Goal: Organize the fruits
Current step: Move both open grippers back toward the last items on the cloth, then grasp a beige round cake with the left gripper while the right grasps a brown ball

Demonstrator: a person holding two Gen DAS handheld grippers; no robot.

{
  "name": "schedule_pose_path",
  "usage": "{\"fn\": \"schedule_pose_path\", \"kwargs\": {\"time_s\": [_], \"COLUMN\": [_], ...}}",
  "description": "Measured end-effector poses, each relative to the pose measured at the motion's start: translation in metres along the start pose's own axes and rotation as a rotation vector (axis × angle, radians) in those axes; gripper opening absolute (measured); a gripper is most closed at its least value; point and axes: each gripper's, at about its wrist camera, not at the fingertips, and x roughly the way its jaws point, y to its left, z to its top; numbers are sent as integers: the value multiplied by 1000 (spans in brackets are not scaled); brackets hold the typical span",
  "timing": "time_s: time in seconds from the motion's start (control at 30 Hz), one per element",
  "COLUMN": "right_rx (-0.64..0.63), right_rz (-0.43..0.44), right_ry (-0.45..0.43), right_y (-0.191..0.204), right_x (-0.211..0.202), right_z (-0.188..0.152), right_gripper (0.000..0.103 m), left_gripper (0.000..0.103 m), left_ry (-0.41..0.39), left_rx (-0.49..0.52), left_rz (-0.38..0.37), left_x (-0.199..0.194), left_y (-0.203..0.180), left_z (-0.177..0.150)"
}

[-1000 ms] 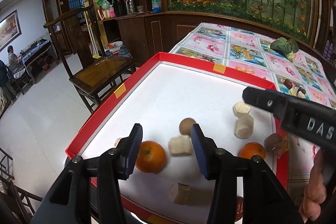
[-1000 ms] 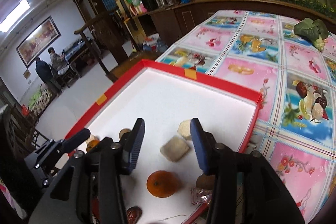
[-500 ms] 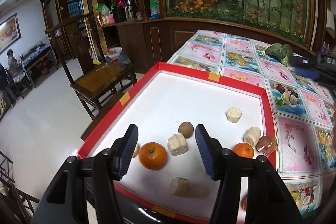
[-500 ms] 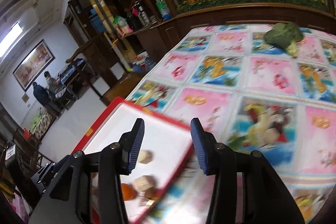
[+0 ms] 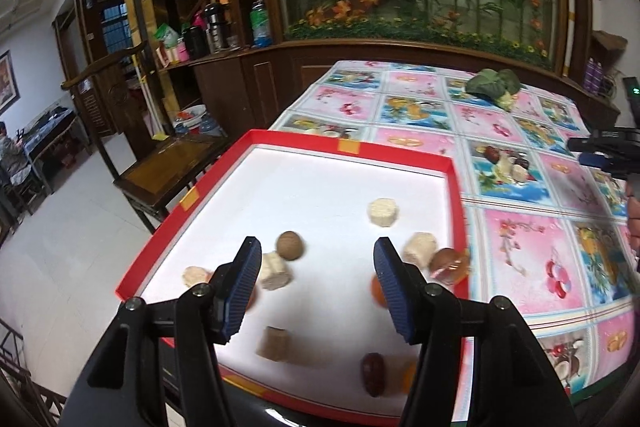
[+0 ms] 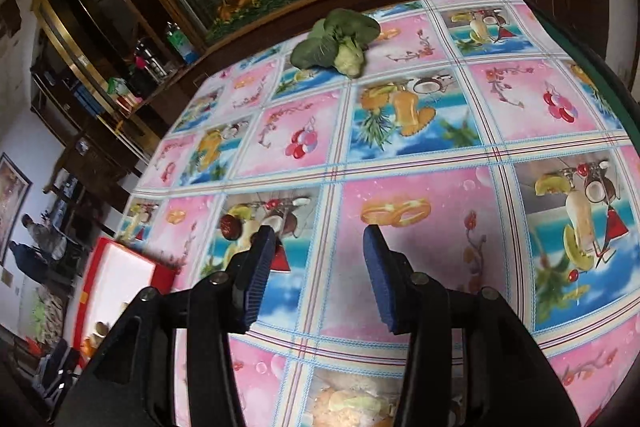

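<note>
Both claws are spread and hold nothing: the left gripper [image 5: 316,277] hangs over the red tray [image 5: 400,155] of fruits, the right gripper [image 6: 318,269] over bare tablecloth [image 6: 400,167], facing the leafy vegetable [image 6: 338,45]. I'd centre on one fruit before closing. An orange [image 5: 376,291] hides behind a finger; the near pieces blur.

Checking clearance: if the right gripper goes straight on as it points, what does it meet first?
Probably only the tablecloth. The right gripper is open and empty over bare cloth; the greens lie well beyond, though depth is hard to judge.
</note>
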Motion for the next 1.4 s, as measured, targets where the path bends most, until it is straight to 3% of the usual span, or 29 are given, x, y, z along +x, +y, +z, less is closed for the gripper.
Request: {"fn": "schedule_pose_path", "kwargs": {"time_s": [0.1,0.4,0.8,0.93,1.4], "right_rx": [-8,82,67,21,-70], "right_rz": [9,229,164,91,108], "right_ry": [1,113,164,184,278], "right_y": [3,8,29,38,43], "right_x": [9,45,77,85,84], "right_z": [-3,-10,-2,1,1], "right_gripper": [48,48,47,24,24], "left_gripper": [59,59,59,59,59], "left_ry": [4,3,-8,-16,80], "left_rx": [14,53,177,208,235], "left_rz": [-22,-82,-217,-214,-250], "left_x": [-2,-7,-2,5,42], "left_y": [-6,-29,-100,-118,-158], "left_z": [-1,0,22,35,41]}}
